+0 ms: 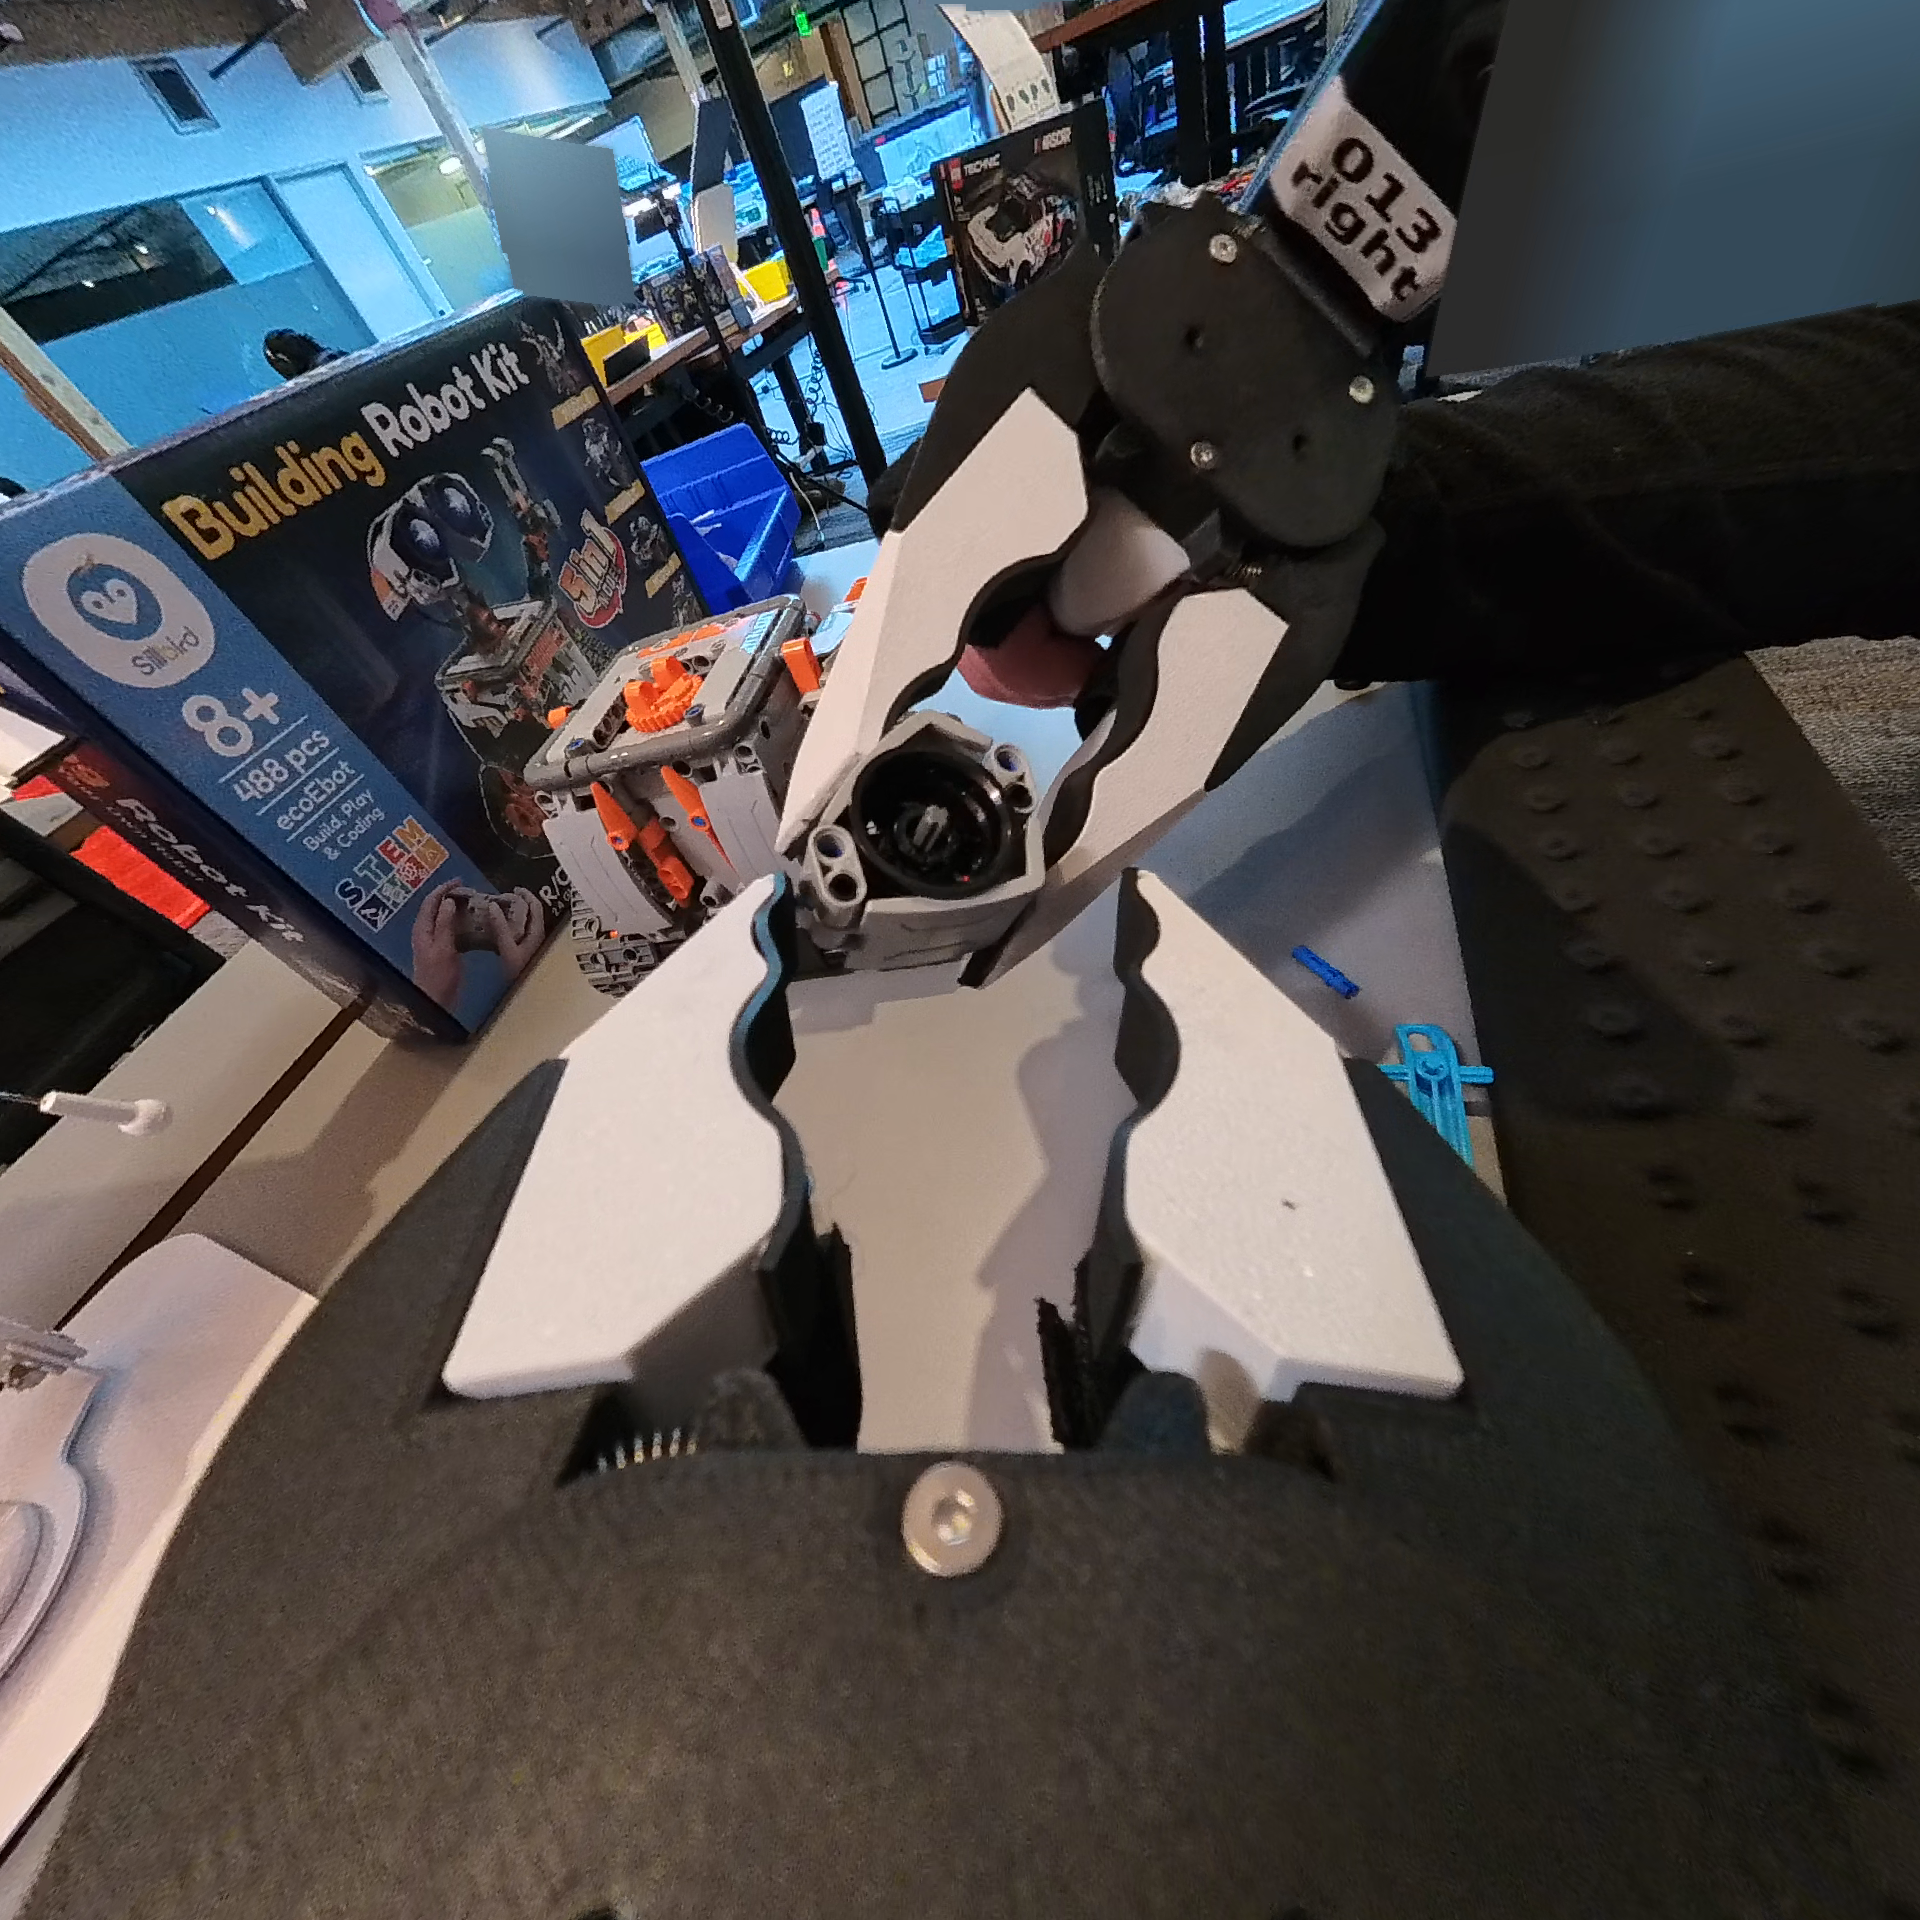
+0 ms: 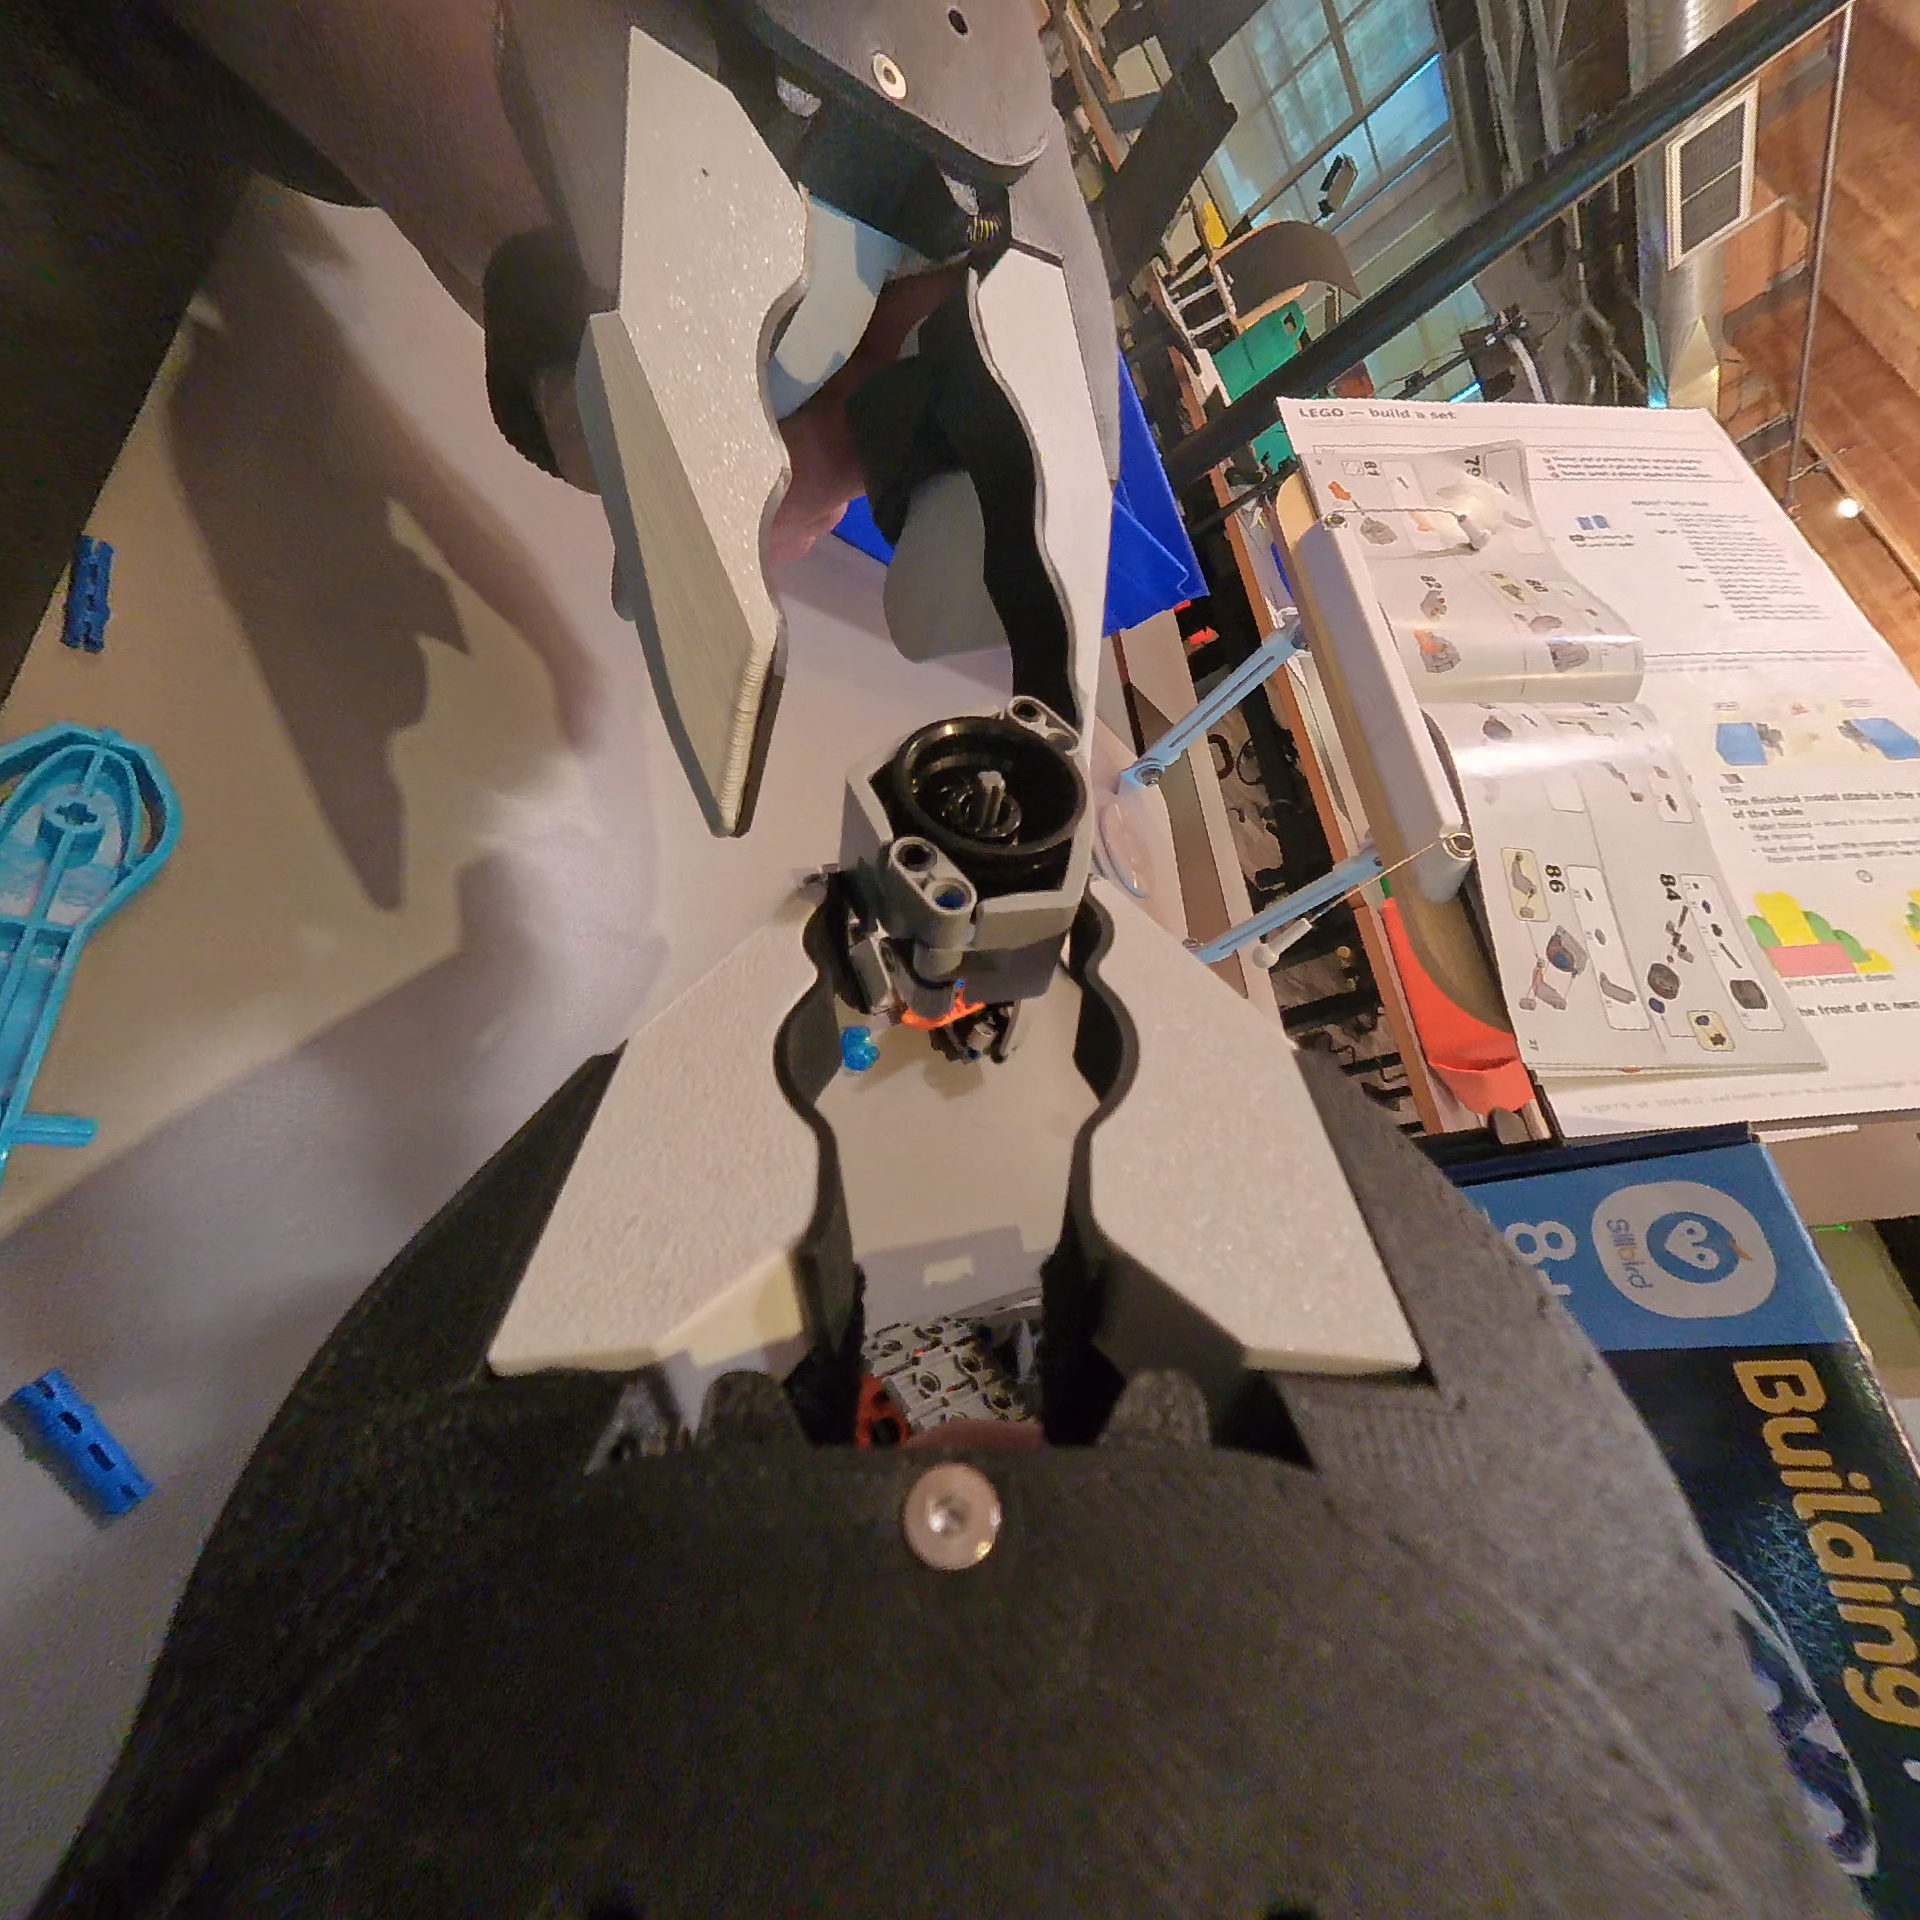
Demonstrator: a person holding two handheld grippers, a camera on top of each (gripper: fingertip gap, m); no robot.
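Motor block [image 1: 920, 842]: grey brick-built housing with a round black socket, held up off the white table [image 1: 1340, 810], between the tips of both tools.
Right gripper [image 1: 894, 914]: reaches in from the upper right in the left wrist view, its two fingers pinching the block by its flanks; its own camera shows the block seated at the fingertips, socket facing away.
Left gripper [image 1: 951, 894]: fingers spread wide with nothing between the pads; one tip sits just beside the block's studded corner, and whether it touches cannot be told.
Seen from the right: the left gripper [image 2: 904, 774] comes in from above, its fingers apart on either side of the block, one lying close along the housing.
Model [image 1: 665, 769]: partly built, grey and orange, standing on the table just behind the block.
Kit box [image 1: 343, 665]: dark blue, upright, beside the model.
Booklet [image 2: 1558, 727]: open on a stand at the table's far edge.
Loose parts: light-blue plastic tool [image 2: 62, 883] and blue beam [image 2: 78, 1439] lie well apart from the grippers.
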